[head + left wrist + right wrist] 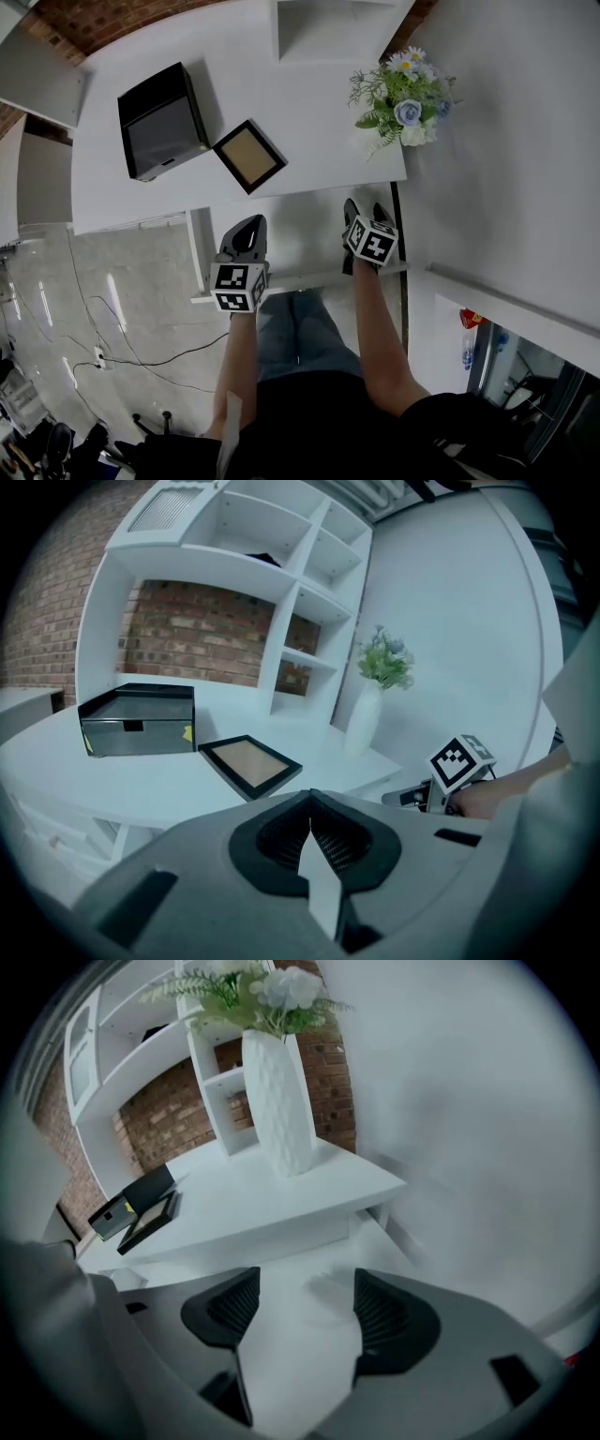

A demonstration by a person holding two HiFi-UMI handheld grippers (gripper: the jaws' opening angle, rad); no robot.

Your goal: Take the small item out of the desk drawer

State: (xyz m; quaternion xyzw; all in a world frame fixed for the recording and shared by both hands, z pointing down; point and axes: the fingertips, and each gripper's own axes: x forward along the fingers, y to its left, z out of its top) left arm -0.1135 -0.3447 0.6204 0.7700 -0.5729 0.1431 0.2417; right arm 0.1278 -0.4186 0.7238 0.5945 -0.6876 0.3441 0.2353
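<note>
The white desk drawer (pixel 298 278) stands pulled out under the desktop (pixel 309 112), and both grippers are over it. My left gripper (pixel 247 231) is at the drawer's left side; in the left gripper view its jaws (pixel 311 810) meet with nothing between them. My right gripper (pixel 365 212) is at the drawer's right side, open, with only the pale drawer floor (pixel 300 1354) between its fingers. A faint pale smudge (pixel 328 1288) lies on that floor near the right pad. I cannot make out any small item clearly.
On the desktop stand a black box (pixel 161 120), a dark picture frame (pixel 248 156) and a white vase of flowers (pixel 403 98). A white shelf unit (pixel 328 28) is at the back. A wall (pixel 506 141) closes the right side. Cables (pixel 141 356) lie on the floor at left.
</note>
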